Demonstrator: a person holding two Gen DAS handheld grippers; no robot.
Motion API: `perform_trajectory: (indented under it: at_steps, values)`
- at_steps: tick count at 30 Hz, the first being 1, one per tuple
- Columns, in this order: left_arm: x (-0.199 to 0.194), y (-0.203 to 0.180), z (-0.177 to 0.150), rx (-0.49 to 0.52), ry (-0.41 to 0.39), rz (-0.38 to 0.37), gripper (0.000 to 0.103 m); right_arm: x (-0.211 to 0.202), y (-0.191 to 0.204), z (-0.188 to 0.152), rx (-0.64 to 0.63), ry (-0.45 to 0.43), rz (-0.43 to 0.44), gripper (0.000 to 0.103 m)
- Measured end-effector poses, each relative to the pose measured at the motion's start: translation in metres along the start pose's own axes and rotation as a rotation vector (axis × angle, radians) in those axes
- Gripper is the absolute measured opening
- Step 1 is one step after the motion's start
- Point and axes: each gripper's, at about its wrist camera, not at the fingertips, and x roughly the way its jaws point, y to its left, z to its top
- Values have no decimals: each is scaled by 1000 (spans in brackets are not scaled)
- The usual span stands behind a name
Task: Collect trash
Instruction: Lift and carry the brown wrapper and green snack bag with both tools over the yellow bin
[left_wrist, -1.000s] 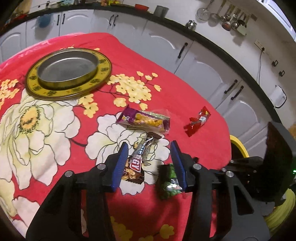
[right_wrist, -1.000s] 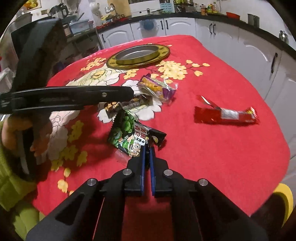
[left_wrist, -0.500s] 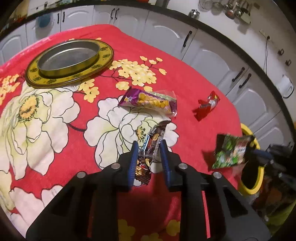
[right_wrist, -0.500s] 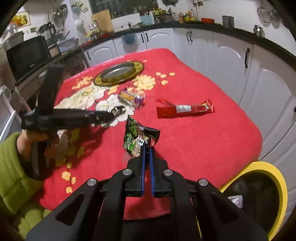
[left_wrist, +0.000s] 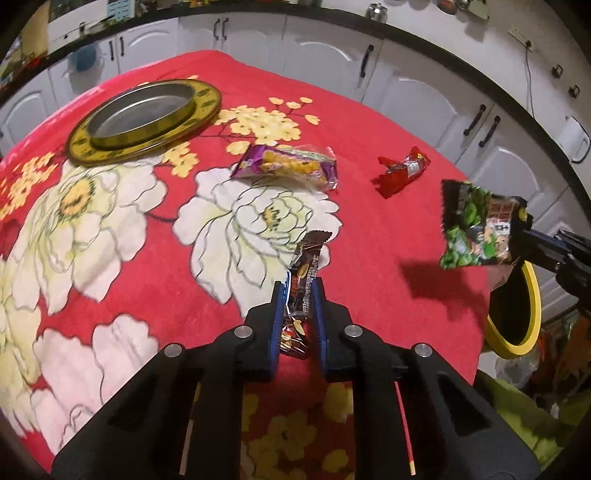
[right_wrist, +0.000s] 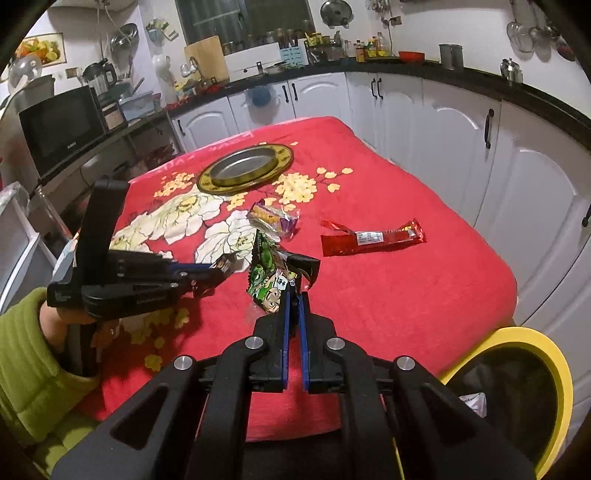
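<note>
A brown peanut-bar wrapper (left_wrist: 301, 291) at lower centre runs lengthwise away from the camera, between the closing jaws of the left tool (left_wrist: 298, 286) over the red-clothed table (left_wrist: 369, 258). At right, the right tool (right_wrist: 294, 295) is clamped tight on a green snack packet (right_wrist: 267, 275) held upright in the air.

Four wrappers plus the bin here. The brown bar wrapper (left_wrist: 303, 280) stands nearly on end, peanuts printed on it, its lower part pinched between blue pads, top end free over the red cloth. The green snack bag (right_wrist: 267, 275) is up in the air, crumpled, held by one corner. The purple biscuit pack (left_wrist: 288, 166) lies flat on the cloth, the red wrapper (right_wrist: 373, 238) stretched out flat well to its right. The yellow-rimmed bin (right_wrist: 546, 354) sits below the table's corner.
</note>
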Motion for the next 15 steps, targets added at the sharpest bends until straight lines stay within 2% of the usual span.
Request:
perform_trajectory:
  at_steps: [8,15]
  values:
    - [-20,-2,-11,-69,-38,-17,7,-18,1,1,8,-43,-3,5]
    - [-41,-14,-13,-88,-94,-49,6,-34,0,0,13,-70,-4,5]
